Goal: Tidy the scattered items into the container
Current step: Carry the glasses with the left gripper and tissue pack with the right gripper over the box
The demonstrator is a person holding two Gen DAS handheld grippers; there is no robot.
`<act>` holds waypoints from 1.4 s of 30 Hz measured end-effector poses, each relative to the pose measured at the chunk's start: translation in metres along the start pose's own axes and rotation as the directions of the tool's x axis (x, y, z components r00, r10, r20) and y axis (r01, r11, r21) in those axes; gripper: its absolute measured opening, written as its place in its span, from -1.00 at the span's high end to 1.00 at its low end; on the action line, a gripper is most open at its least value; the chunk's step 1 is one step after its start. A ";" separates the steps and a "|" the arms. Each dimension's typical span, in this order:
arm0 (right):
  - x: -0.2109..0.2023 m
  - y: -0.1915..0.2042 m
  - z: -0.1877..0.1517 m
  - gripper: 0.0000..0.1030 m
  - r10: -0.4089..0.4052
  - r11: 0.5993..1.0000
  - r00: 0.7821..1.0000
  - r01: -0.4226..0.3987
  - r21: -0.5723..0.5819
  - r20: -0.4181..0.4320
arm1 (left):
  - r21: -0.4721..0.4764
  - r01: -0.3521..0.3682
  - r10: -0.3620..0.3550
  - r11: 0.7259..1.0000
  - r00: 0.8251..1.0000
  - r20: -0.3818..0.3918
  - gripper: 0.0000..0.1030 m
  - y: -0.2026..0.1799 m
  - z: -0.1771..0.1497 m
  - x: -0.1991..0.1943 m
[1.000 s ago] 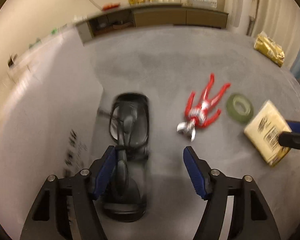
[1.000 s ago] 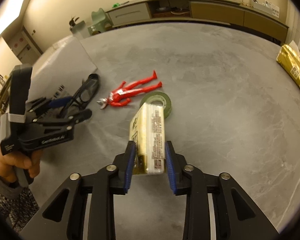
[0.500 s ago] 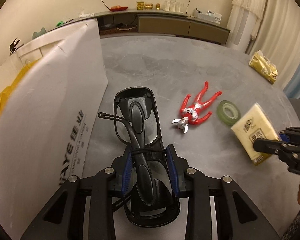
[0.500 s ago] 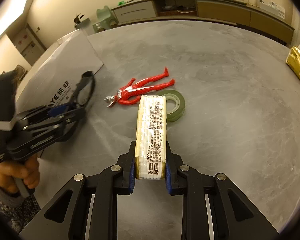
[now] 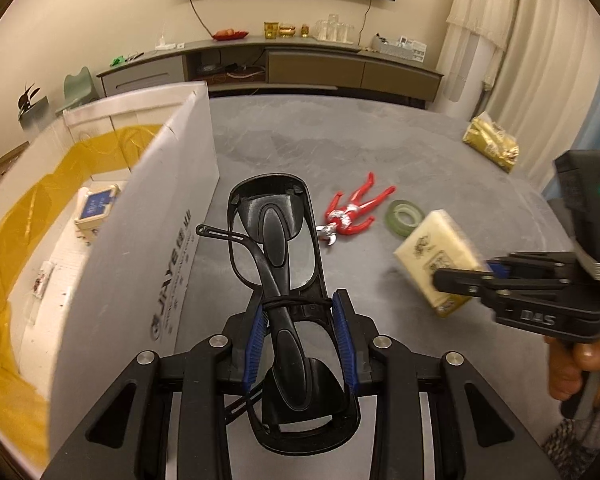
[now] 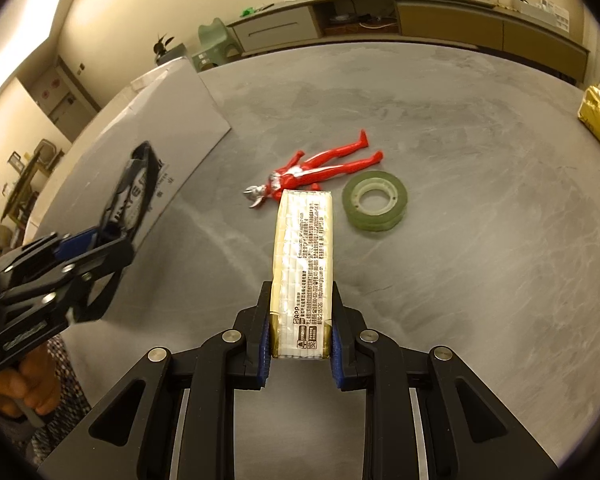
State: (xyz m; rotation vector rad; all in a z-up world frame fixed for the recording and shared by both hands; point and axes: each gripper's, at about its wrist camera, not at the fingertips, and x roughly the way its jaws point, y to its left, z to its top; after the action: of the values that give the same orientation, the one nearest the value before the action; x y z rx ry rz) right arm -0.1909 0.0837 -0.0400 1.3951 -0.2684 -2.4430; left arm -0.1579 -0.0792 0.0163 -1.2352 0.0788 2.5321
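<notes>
- Left gripper (image 5: 300, 332) — jaws clamped on black goggles (image 5: 276, 240), held above the grey table (image 5: 380, 148), just beside the box (image 5: 160, 208) wall.
- Right gripper (image 6: 300, 340) — jaws clamped on a cream tissue pack (image 6: 304, 248), lifted off the table, long side pointing forward.
- Box stands at the table's left edge, white flap up, yellow liner (image 5: 16, 232) inside; a small blue-topped item (image 5: 96, 208) lies on its floor.
- Red figure (image 6: 316, 172) lies flat mid-table, head toward the box.
- Green tape roll (image 6: 374, 200) just beside the figure's legs, apart from it.
- Gold packet (image 5: 492, 144) near the table's far right edge.
- A hand (image 5: 580, 364) holds the right gripper's handle.
</notes>
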 end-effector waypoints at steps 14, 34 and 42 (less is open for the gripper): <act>-0.023 0.024 -0.037 0.53 0.021 0.997 0.997 -0.026 0.074 0.068 | -0.011 0.019 -0.019 1.000 0.999 0.034 0.34 0.003 -0.025 -0.053; -0.069 0.095 -0.067 0.53 0.001 1.000 0.993 -0.002 0.007 0.120 | -0.051 0.115 -0.111 0.992 0.990 0.087 0.34 0.014 -0.055 -0.095; -0.084 0.127 -0.061 0.53 0.004 0.999 0.990 0.003 -0.048 0.138 | -0.084 0.146 -0.134 0.986 0.982 0.136 0.34 0.032 -0.055 -0.114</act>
State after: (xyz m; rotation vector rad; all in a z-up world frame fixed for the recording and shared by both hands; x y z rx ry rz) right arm -0.0758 -0.0052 0.0365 1.2077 -0.2399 -2.5323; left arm -0.0609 -0.1497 0.0677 -1.0649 -0.1541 2.5100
